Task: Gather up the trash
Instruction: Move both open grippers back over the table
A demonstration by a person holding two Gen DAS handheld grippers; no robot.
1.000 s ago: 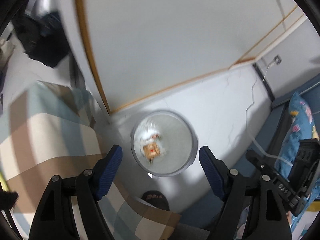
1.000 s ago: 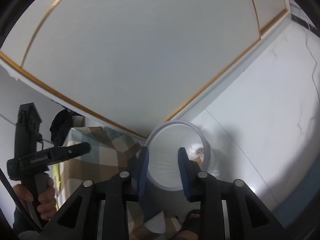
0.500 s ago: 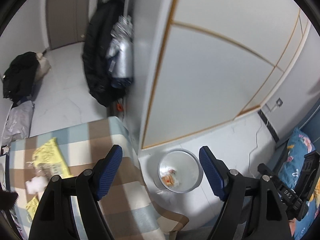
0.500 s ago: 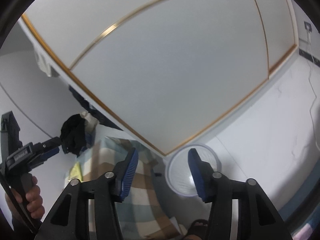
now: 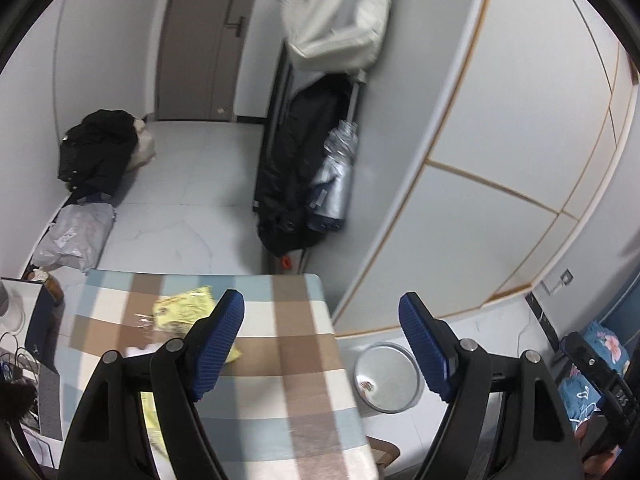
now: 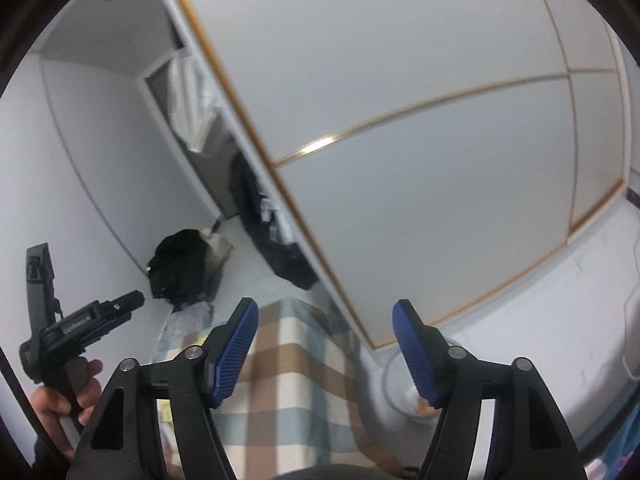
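Note:
A round grey trash bin [image 5: 387,377] stands on the floor to the right of the checked table [image 5: 288,364], with a small scrap of trash inside. Yellow wrappers [image 5: 184,312] and clear plastic lie on the table's left part, partly behind my left finger. My left gripper [image 5: 320,350] is open and empty, high above the table's right edge. My right gripper [image 6: 324,354] is open and empty, above the table [image 6: 280,368]; the bin [image 6: 400,384] shows blurred behind its right finger. The other hand-held gripper [image 6: 80,320] shows at the left.
White wardrobe panels with gold trim [image 5: 500,152] rise right of the table. Dark coats [image 5: 296,168] hang beside them. A black bag [image 5: 96,148] and grey bags [image 5: 76,236] lie on the floor at left. Blue flowered bedding [image 5: 600,364] is at far right.
Both grippers have risen and tilted up from the bin toward the table. The right gripper's jaws have opened wide. The bin now looks small and far below.

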